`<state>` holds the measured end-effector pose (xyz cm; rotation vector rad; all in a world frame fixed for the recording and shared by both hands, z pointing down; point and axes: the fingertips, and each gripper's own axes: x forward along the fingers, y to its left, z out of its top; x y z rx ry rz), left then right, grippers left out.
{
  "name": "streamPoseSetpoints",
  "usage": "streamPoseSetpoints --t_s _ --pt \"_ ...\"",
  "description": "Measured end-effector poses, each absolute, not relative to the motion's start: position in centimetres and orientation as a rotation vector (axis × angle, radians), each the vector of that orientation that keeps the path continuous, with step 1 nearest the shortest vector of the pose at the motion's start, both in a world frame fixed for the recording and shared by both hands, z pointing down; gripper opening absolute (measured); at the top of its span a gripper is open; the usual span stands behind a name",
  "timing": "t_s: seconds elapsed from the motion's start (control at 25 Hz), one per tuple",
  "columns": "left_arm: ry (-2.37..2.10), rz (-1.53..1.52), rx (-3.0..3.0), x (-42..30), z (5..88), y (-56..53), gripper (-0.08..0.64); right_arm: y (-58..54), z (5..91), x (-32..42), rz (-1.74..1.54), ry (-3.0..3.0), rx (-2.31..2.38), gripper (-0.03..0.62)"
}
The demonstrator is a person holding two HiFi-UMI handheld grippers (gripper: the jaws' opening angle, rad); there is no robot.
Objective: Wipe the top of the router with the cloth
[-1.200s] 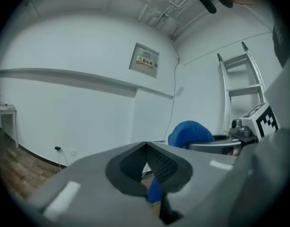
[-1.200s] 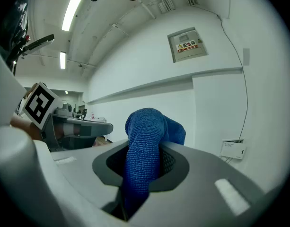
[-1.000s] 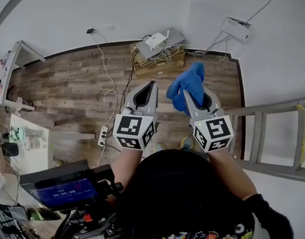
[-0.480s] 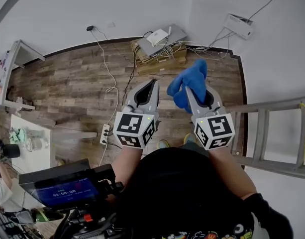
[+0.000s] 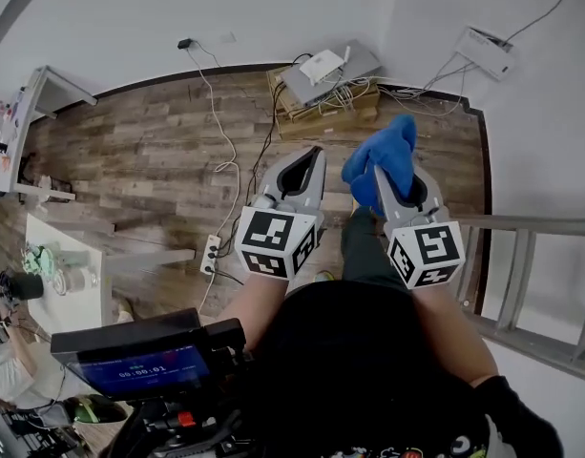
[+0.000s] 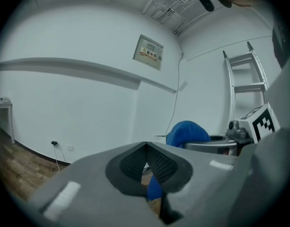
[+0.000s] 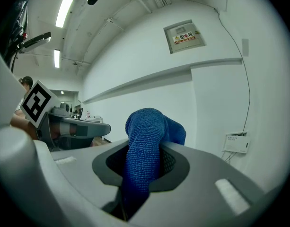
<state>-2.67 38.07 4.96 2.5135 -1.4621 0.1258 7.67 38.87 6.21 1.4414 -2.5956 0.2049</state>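
Observation:
The white router (image 5: 323, 65) lies on a grey flat box atop a low crate (image 5: 330, 108) against the far wall, well ahead of both grippers. My right gripper (image 5: 378, 175) is shut on a blue cloth (image 5: 385, 156), which bunches up above its jaws. In the right gripper view the cloth (image 7: 147, 141) fills the right gripper (image 7: 140, 174) between the jaws and stands above them. My left gripper (image 5: 309, 165) is held beside the right one, shut with nothing in it. The left gripper view shows my left gripper (image 6: 149, 174) with jaws together and the cloth (image 6: 187, 132) to its right.
Cables run from the crate across the wooden floor to a power strip (image 5: 212, 256) and a wall socket. A white wall box (image 5: 488, 51) with wires hangs at the right. A ladder (image 5: 540, 256) stands at the right, a white table (image 5: 63, 284) at the left.
The person has stepped forward, one leg now showing below the grippers, and the view has shifted toward the router. Both grippers stay side by side, the right still holding the cloth.

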Motion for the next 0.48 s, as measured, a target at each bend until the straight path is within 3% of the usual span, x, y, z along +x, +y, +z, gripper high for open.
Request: streamPoseSetpoints --t_s 0.48 --pt "-1.615 0.191 2.411 -2.8 4.8 12.1 0.002 12.2 8.9 8.0 0.252 -2.664 1.237 0.106"
